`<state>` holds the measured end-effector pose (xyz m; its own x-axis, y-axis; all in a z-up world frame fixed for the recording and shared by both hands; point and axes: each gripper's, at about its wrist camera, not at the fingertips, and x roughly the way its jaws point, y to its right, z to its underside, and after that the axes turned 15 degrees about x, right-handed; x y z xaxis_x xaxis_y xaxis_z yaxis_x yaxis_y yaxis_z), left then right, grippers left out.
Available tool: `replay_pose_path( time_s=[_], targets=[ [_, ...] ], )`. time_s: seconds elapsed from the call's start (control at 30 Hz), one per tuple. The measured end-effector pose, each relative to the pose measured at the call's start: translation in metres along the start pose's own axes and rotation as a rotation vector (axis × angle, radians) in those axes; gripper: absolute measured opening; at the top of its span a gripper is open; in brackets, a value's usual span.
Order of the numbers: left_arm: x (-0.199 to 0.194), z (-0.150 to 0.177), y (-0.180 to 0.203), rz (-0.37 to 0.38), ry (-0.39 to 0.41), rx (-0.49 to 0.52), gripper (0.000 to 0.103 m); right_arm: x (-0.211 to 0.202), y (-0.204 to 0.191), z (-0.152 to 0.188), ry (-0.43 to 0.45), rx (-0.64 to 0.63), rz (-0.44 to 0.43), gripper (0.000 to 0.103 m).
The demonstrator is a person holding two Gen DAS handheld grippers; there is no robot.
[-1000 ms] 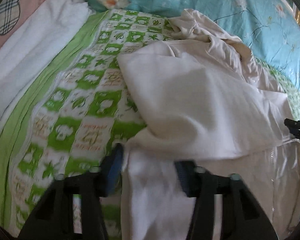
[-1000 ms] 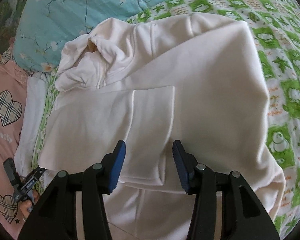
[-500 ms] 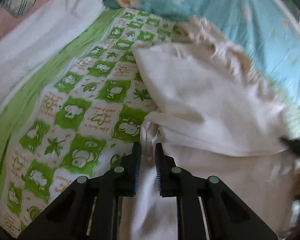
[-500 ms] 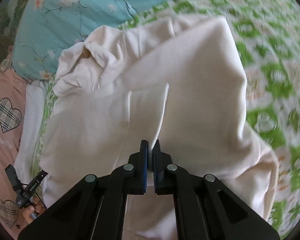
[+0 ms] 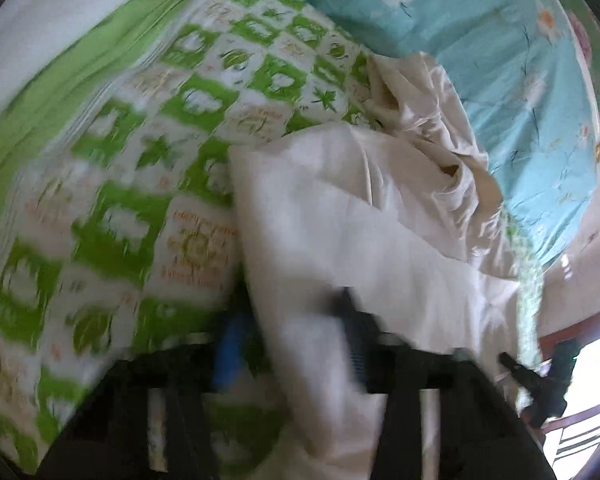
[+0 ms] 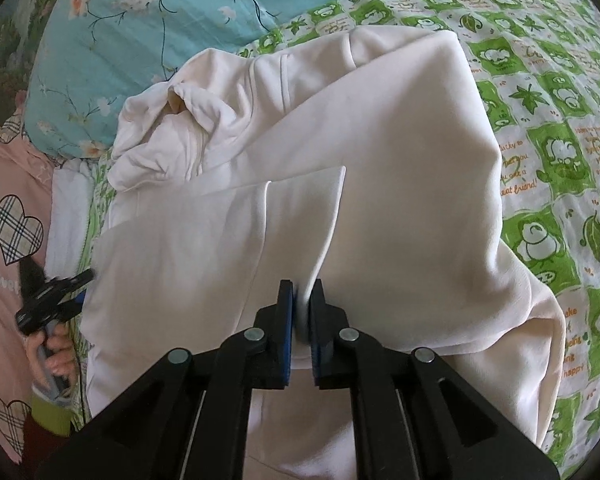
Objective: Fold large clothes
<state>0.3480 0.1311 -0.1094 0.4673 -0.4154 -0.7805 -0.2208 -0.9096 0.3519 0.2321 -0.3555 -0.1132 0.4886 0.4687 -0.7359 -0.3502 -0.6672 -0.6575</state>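
A large cream hooded garment (image 6: pixel 400 200) lies half folded on the bed, its crumpled hood (image 6: pixel 168 136) toward the pillows. My right gripper (image 6: pixel 300 300) is shut on the edge of a folded flap near the garment's middle. The left wrist view is blurred by motion: the left gripper (image 5: pixel 292 352) has its jaws closing, and a thick bunch of the garment (image 5: pixel 360 220) fills the gap between its fingers at the left edge. In the right wrist view the left gripper (image 6: pixel 82 288) shows at the garment's left side, held by a hand (image 6: pixel 54 356).
A green and white patterned bedspread (image 6: pixel 548 152) lies under the garment. A turquoise floral quilt (image 6: pixel 140 20) runs along the head of the bed. A pink cloth with plaid hearts (image 6: pixel 12 220) and a white towel (image 5: pixel 40 20) lie off to the side.
Both grippers went from open to closed on the cream garment. The left gripper then swung sideways and rolled, dragging its edge of cloth. The right gripper stayed in place.
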Motion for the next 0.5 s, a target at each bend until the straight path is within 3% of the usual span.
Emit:
replay_pose_path(
  time_s=[0.03, 0.23, 0.33, 0.4, 0.5],
  targets=[
    [0.001, -0.002, 0.003, -0.01, 0.011, 0.024, 0.003, 0.0, 0.0, -0.001, -0.001, -0.006, 0.0, 0.009],
    [-0.028, -0.014, 0.032, -0.255, 0.227, 0.195, 0.002, -0.009, -0.027, 0.003, 0.058, -0.136, -0.025, 0.005],
    [-0.011, -0.015, 0.041, -0.386, 0.19, 0.305, 0.002, -0.008, -0.043, 0.004, 0.066, -0.18, -0.025, 0.005],
    [0.008, -0.01, 0.036, -0.436, 0.122, 0.336, 0.003, 0.0, -0.044, 0.003, 0.065, -0.186, 0.047, 0.005],
    [0.003, 0.001, 0.028, -0.425, 0.094, 0.31, 0.008, 0.011, -0.031, 0.0, 0.02, -0.141, 0.104, 0.005]
  ],
)
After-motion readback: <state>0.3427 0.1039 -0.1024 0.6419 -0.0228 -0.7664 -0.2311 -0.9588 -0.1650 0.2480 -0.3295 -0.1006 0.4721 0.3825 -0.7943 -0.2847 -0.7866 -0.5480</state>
